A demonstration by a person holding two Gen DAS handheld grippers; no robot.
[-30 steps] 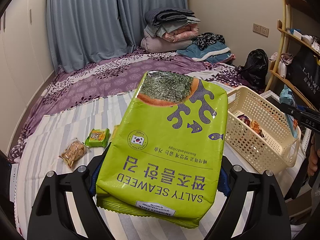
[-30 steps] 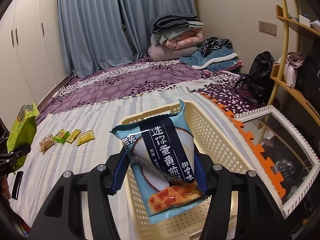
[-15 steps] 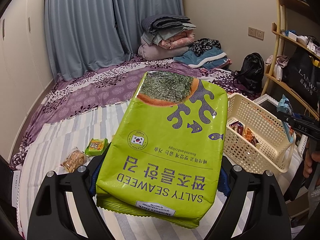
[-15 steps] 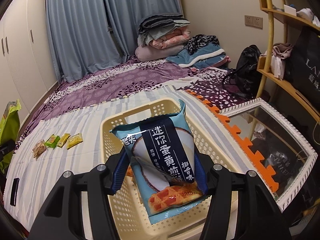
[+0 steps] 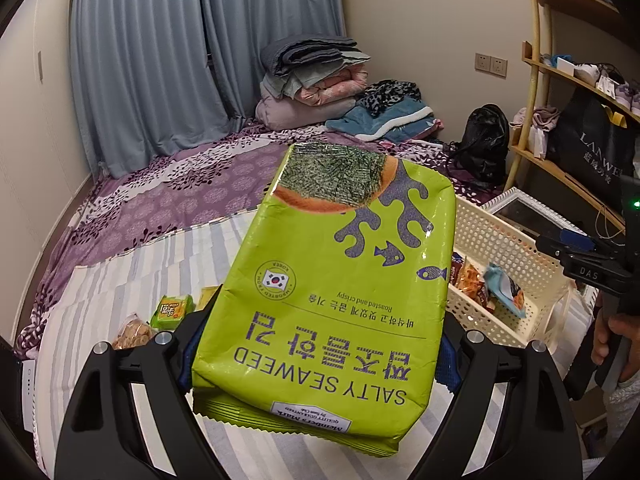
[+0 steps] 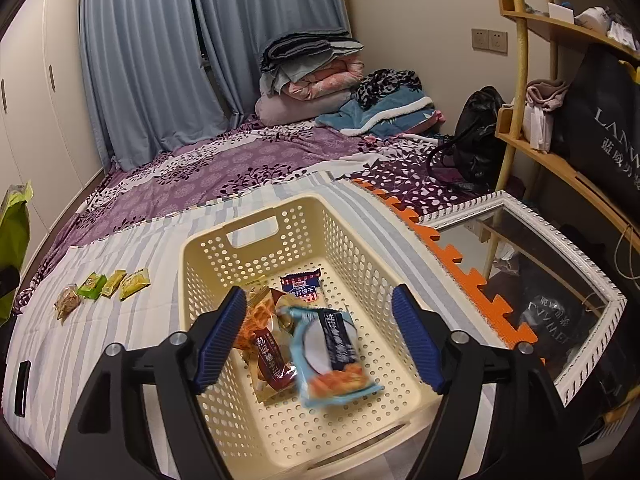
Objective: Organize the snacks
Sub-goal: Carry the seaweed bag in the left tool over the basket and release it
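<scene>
The left hand-held gripper [image 5: 316, 344] clamps the green seaweed bag [image 5: 336, 276] above the bed [image 5: 160, 208]; the right hand-held gripper [image 6: 320, 336] gapes wide over the basket [image 6: 208, 248], the blue waffle packet [image 6: 332, 356] beneath it.

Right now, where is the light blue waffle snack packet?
In the right wrist view, the light blue packet is inside the cream basket, below the open right gripper, beside the orange and maroon snack bags.

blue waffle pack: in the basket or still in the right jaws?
In the basket. The blue waffle pack sits blurred inside the basket atop other snacks; the right gripper jaws stand wide apart, empty.
</scene>
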